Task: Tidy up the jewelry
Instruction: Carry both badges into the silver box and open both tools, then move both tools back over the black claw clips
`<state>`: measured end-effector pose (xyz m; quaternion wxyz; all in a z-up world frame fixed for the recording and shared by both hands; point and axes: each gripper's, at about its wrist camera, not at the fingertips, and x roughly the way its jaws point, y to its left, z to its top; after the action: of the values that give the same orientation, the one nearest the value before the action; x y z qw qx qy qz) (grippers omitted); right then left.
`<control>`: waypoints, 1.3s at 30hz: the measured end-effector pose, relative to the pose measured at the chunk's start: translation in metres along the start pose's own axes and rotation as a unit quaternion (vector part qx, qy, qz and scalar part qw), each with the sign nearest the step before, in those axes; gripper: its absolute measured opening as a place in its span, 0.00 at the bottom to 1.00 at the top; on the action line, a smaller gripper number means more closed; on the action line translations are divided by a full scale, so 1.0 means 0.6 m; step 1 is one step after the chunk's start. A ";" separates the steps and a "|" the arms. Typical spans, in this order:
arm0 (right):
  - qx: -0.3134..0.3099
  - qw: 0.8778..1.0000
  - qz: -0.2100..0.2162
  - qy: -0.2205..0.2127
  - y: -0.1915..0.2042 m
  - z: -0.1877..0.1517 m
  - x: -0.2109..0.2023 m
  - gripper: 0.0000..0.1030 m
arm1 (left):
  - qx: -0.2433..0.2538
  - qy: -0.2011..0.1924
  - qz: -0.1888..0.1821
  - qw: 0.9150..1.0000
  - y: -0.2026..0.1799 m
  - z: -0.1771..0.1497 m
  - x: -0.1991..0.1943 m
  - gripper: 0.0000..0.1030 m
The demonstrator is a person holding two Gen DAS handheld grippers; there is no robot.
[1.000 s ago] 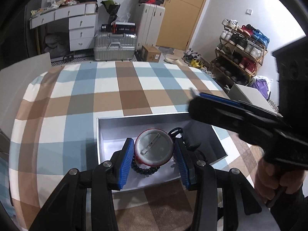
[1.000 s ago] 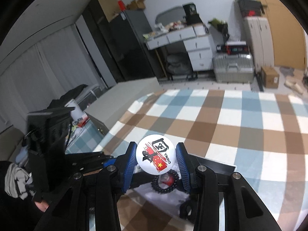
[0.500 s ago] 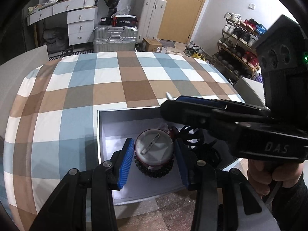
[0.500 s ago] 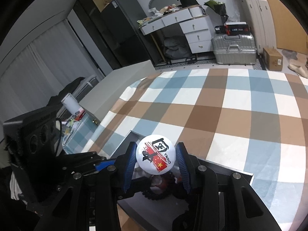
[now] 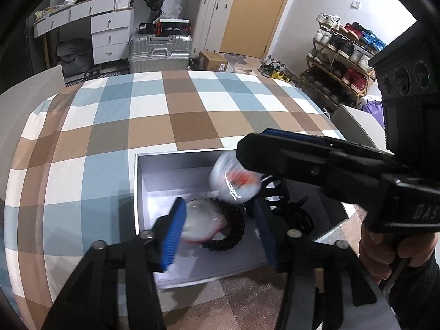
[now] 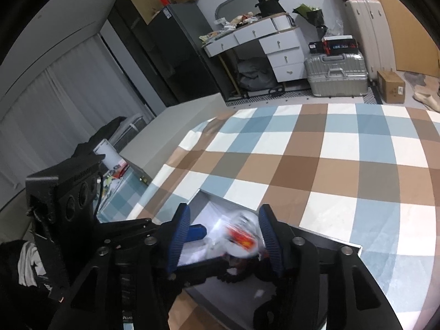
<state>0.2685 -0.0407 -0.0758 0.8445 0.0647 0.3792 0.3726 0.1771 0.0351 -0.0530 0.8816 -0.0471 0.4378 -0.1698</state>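
Observation:
A grey open box (image 5: 176, 162) lies on the checked tablecloth. In the left wrist view my left gripper (image 5: 220, 233) is open over the box; a blurred round pin badge (image 5: 202, 224) lies below it on a black bead bracelet (image 5: 231, 238). My right gripper (image 6: 224, 240) is open above the box (image 6: 203, 196). The white badge with red print (image 6: 242, 239) is blurred, loose between its fingers, and also shows in the left wrist view (image 5: 235, 180). A black hair claw (image 5: 286, 206) lies in the box's right part.
The checked tablecloth (image 5: 165, 110) covers the table around the box. A white panel (image 6: 176, 126) stands at the table's left side. Suitcases (image 5: 159, 52), a drawer desk (image 5: 110, 35) and a shoe rack (image 5: 341, 52) stand beyond the table.
Both grippers have opened. Each badge has left its fingers: the left one now lies on the bracelet, the right one is dropping, blurred. The right gripper moved further over the box.

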 end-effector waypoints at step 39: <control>0.045 0.990 -0.056 -0.118 0.080 -0.185 -0.245 0.99 | -0.027 -0.128 0.086 0.988 -0.044 -0.106 -0.124 0.99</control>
<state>0.1003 -0.1253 -0.0483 0.8989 0.1252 0.2965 0.2972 0.0783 0.0397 -0.0294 0.9403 -0.0542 0.3280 -0.0736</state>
